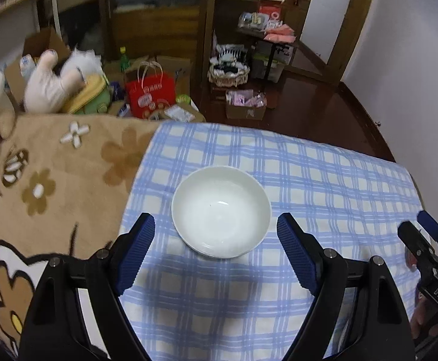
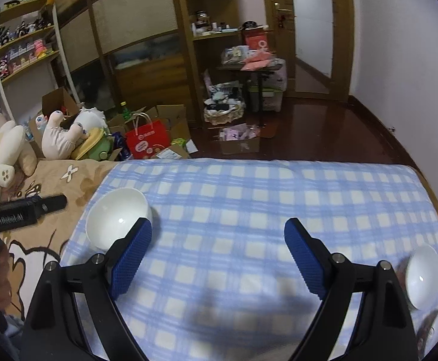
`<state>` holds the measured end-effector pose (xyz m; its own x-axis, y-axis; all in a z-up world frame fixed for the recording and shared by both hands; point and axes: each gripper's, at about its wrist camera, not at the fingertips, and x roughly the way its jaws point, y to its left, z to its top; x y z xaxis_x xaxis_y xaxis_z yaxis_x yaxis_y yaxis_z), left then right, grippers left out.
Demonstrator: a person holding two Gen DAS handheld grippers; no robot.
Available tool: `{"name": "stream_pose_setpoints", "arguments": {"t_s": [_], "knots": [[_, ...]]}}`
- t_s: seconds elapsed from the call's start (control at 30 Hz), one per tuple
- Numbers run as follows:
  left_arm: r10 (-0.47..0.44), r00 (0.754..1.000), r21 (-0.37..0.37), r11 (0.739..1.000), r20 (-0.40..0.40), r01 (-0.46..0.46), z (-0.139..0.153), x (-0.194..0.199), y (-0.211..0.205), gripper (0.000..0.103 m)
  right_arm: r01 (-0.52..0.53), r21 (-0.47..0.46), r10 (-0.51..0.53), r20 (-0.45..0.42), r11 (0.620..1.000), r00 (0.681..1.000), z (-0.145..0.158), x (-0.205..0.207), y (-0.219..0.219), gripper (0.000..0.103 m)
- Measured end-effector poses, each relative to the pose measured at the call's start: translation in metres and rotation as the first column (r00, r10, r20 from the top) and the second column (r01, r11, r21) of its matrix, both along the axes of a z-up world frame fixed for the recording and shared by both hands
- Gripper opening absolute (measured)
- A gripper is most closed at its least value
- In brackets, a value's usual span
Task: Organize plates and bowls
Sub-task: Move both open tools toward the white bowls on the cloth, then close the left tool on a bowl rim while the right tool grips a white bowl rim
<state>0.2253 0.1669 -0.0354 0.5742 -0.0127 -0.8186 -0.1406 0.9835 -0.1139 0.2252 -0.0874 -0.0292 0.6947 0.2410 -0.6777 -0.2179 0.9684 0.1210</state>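
Squarely on a blue-and-white checked cloth (image 1: 309, 180), a plain white ceramic bowl (image 1: 220, 211) sits upright and empty, just ahead of the left gripper (image 1: 215, 254), whose blue-padded jaws stand spread to either side of it and touch nothing. Seen from the right wrist, the same bowl (image 2: 117, 217) lies near the cloth's left edge, beside a brown flowered blanket (image 2: 53, 180). The right gripper (image 2: 218, 257) is likewise released, with only bare cloth between its pads. Well apart, at the far right of the cloth, a second white bowl (image 2: 423, 276) rests tilted among other crockery too blurred to identify. By the look of it the sorting is unfinished: the dishes sit in two separate places, nothing is held, and gathering them into one stack remains. Plush toys (image 2: 65, 132) and a red paper bag (image 2: 148, 140) crowd the floor beyond.
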Motion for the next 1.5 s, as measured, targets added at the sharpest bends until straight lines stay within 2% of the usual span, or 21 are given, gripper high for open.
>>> {"name": "stream_pose_setpoints", "arguments": {"t_s": [0.17,0.4,0.5,0.57,0.7,0.93,1.1,1.23,1.3,1.37,1.43,1.5], "knots": [[0.02,0.999,0.021,1.0,-0.034,-0.02,-0.021,0.014,0.008,0.082,-0.03,0.027,0.031,-0.029,0.999,0.999,-0.012,0.028,0.029,0.094],[0.076,0.991,-0.005,0.997,-0.113,-0.077,-0.056,0.029,0.031,0.082,-0.052,0.087,0.059,-0.079,0.995,0.995,-0.037,0.052,0.061,0.094],[0.088,0.988,-0.038,0.995,-0.13,-0.094,-0.065,0.032,0.039,0.082,-0.069,0.085,0.078,-0.112,0.994,0.991,-0.051,0.062,0.076,0.094],[0.101,0.983,-0.033,0.994,-0.15,-0.108,-0.073,0.035,0.041,0.082,-0.082,0.081,0.092,-0.13,0.993,0.987,-0.062,0.067,0.086,0.094],[0.104,0.979,-0.053,0.992,-0.177,-0.115,-0.084,0.041,0.043,0.082,-0.091,0.077,0.102,-0.157,0.993,0.982,-0.077,0.073,0.095,0.094],[0.15,0.962,-0.04,0.986,-0.229,-0.163,-0.103,0.046,0.051,0.082,-0.087,0.093,0.104,-0.205,0.992,0.973,-0.098,0.085,0.102,0.094],[0.186,0.951,-0.06,0.977,-0.245,-0.207,-0.111,0.045,0.06,0.076,-0.073,0.114,0.099,-0.247,0.991,0.964,-0.113,0.09,0.104,0.093],[0.197,0.945,-0.017,0.978,-0.263,-0.209,-0.118,0.047,0.059,0.072,-0.08,0.125,0.113,-0.287,0.989,0.951,-0.124,0.093,0.106,0.084],[0.203,0.944,-0.004,0.977,-0.262,-0.212,-0.12,0.047,0.06,0.07,-0.086,0.15,0.129,-0.313,0.985,0.941,-0.13,0.094,0.107,0.074],[0.206,0.942,-0.023,0.975,-0.266,-0.219,-0.122,0.046,0.063,0.066,-0.084,0.13,0.123,-0.336,0.988,0.934,-0.135,0.094,0.108,0.063],[0.205,0.943,-0.043,0.974,-0.262,-0.223,-0.124,0.046,0.066,0.062,-0.086,0.126,0.126,-0.357,0.988,0.925,-0.14,0.095,0.109,0.055],[0.182,0.955,-0.051,0.979,-0.234,-0.199,-0.124,0.046,0.064,0.056,-0.089,0.152,0.141,-0.374,0.984,0.917,-0.144,0.095,0.107,0.049]]}}
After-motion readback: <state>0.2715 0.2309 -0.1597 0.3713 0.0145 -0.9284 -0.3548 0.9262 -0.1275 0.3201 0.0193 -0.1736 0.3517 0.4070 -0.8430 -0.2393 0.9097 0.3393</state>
